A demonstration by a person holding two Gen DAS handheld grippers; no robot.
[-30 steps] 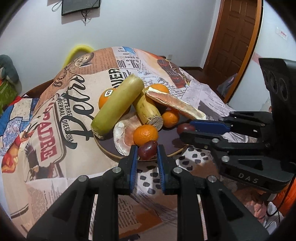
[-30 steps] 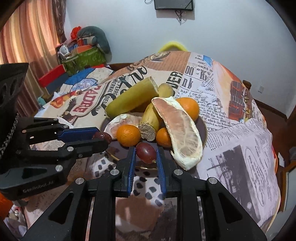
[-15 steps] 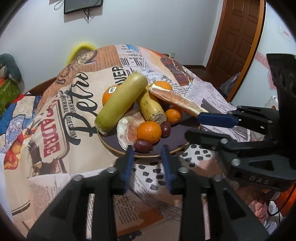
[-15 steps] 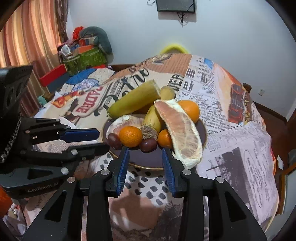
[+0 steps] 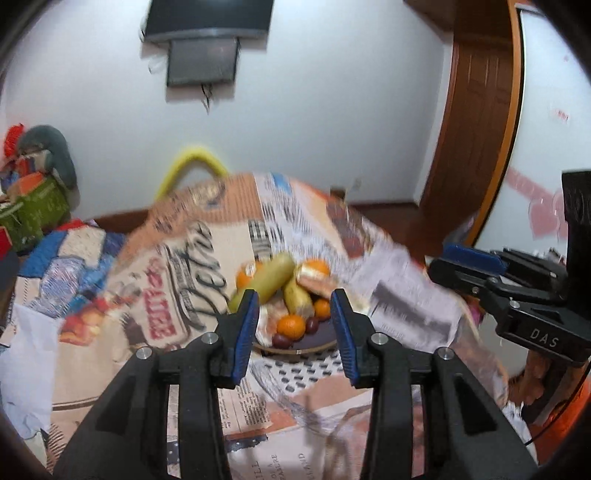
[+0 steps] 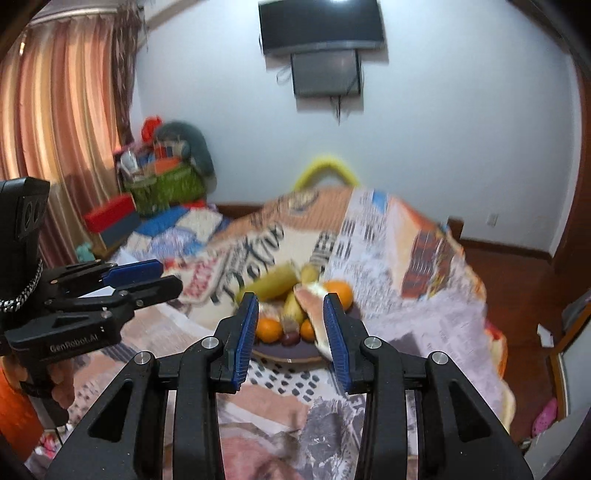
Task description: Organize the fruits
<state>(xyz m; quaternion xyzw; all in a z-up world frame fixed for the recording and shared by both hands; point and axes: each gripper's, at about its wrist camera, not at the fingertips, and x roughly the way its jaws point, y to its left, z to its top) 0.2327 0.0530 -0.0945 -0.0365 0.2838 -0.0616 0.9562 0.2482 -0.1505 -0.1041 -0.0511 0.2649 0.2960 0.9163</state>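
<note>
A dark round plate [image 5: 325,338] [image 6: 291,352] on the newspaper-print tablecloth holds a green-yellow banana [image 5: 271,278], oranges [image 5: 291,326] [image 6: 269,329], a pomelo slice [image 6: 314,310] and two dark grapes [image 5: 281,340] [image 5: 312,325]. My left gripper [image 5: 293,334] is open and empty, held back from the plate on the near side. My right gripper [image 6: 291,328] is open and empty too, also back from the plate. Each gripper shows in the other's view, the right one [image 5: 465,266] at the right and the left one [image 6: 147,277] at the left.
The tablecloth [image 5: 177,280] covers a round table. A yellow chair back [image 6: 327,166] stands behind it. A green basket with clutter [image 6: 166,188] sits at the left by the curtain. A wooden door [image 5: 476,110] is at the right. A TV [image 6: 321,26] hangs on the wall.
Both grippers let go of their grapes onto the plate, opened wide, and pulled back and up from the plate. The views are blurred with motion.
</note>
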